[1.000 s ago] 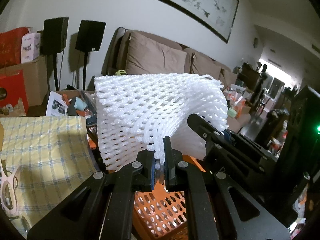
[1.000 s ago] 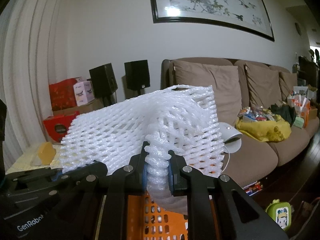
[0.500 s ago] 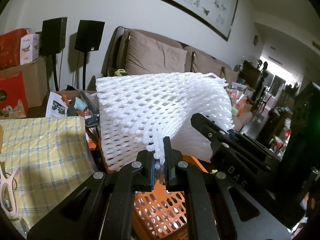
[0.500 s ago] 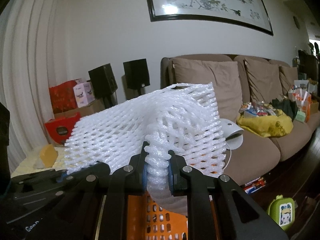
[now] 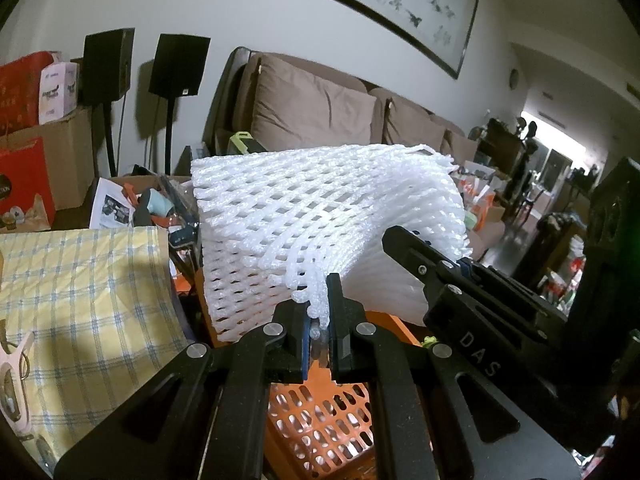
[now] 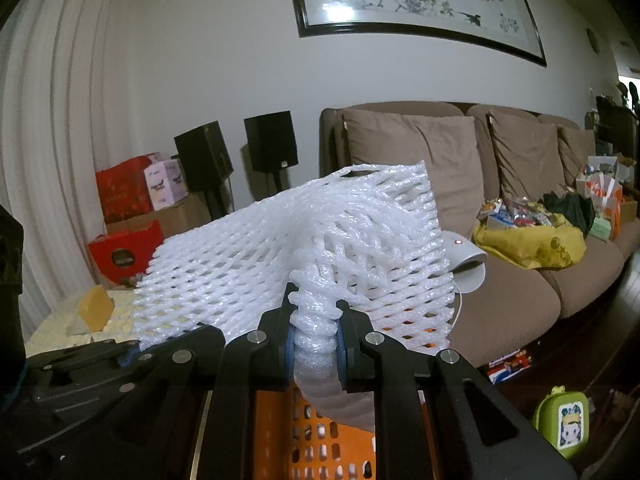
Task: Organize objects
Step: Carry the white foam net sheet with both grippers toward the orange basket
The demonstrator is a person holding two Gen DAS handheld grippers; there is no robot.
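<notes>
A sheet of white foam netting [image 5: 316,220] hangs stretched in the air between both grippers, above an orange perforated basket [image 5: 320,424]. My left gripper [image 5: 318,320] is shut on a thin bunched corner of the netting. My right gripper [image 6: 314,340] is shut on a thicker twisted bunch of the foam netting [image 6: 280,264]. The orange basket [image 6: 288,432] shows below its fingers. In the left wrist view the right gripper [image 5: 448,264] reaches in from the right under the netting. The left gripper [image 6: 128,354] lies at the lower left of the right wrist view.
A yellow checked cloth [image 5: 80,308] covers a surface to the left, with a pink clip [image 5: 12,384] at its edge. A brown sofa [image 6: 500,200] holds a yellow bag [image 6: 532,248] and a white device [image 6: 468,260]. Speakers [image 6: 272,144] and red boxes [image 6: 124,192] line the wall. A green toy [image 6: 564,424] lies on the floor.
The netting stays gripped by both grippers. In the left wrist view the right gripper has shifted slightly right and the netting has spread a little wider.
</notes>
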